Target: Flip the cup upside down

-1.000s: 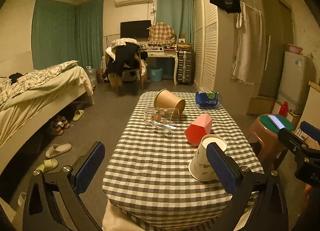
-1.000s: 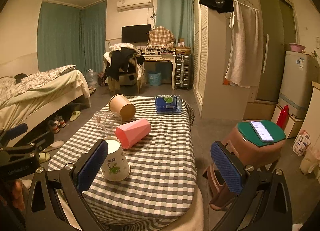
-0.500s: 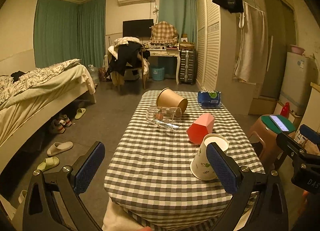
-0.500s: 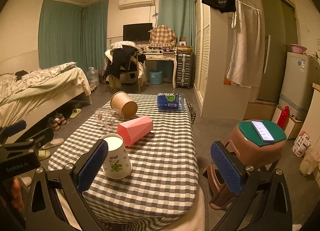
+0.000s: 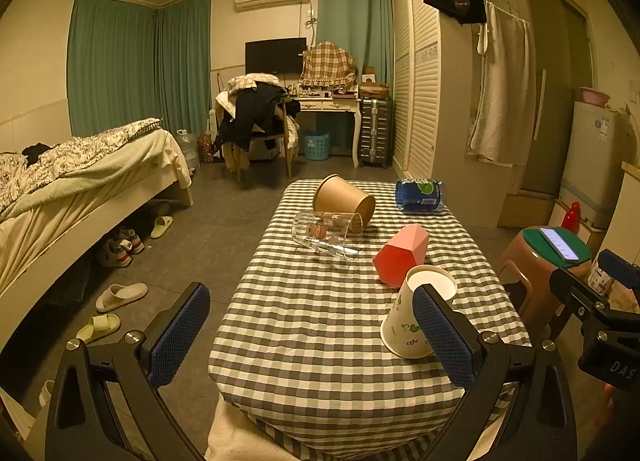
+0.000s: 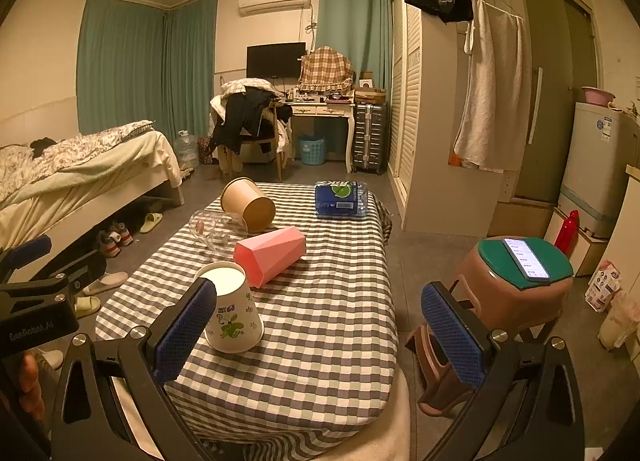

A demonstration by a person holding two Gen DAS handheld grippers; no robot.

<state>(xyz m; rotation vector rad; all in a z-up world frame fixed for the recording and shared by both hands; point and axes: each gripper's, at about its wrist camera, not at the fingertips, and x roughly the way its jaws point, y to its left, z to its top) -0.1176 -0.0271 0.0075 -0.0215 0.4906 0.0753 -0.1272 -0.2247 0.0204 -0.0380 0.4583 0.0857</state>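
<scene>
A white paper cup with a green print (image 5: pixel 408 321) (image 6: pixel 232 313) stands upside down near the front of the checked table (image 5: pixel 320 325) (image 6: pixel 340 301). Behind it a pink faceted cup (image 5: pixel 402 253) (image 6: pixel 272 255), a clear glass (image 5: pixel 328 231) (image 6: pixel 218 227) and a brown paper cup (image 5: pixel 344 199) (image 6: pixel 248 203) lie on their sides. My left gripper (image 5: pixel 308 333) is open and empty, held short of the table's front edge. My right gripper (image 6: pixel 316 329) is open and empty; its left finger overlaps the white cup in view.
A blue tissue pack (image 5: pixel 420 195) (image 6: pixel 340 199) lies at the table's far right. A brown stool with a green top and a phone (image 6: pixel 520 273) stands right of the table. A bed (image 5: pixel 80 189) and slippers (image 5: pixel 120 295) are on the left.
Both grippers have shifted slightly, so the table and cups sit a little differently in view. The cups have not moved and both grippers stay open.
</scene>
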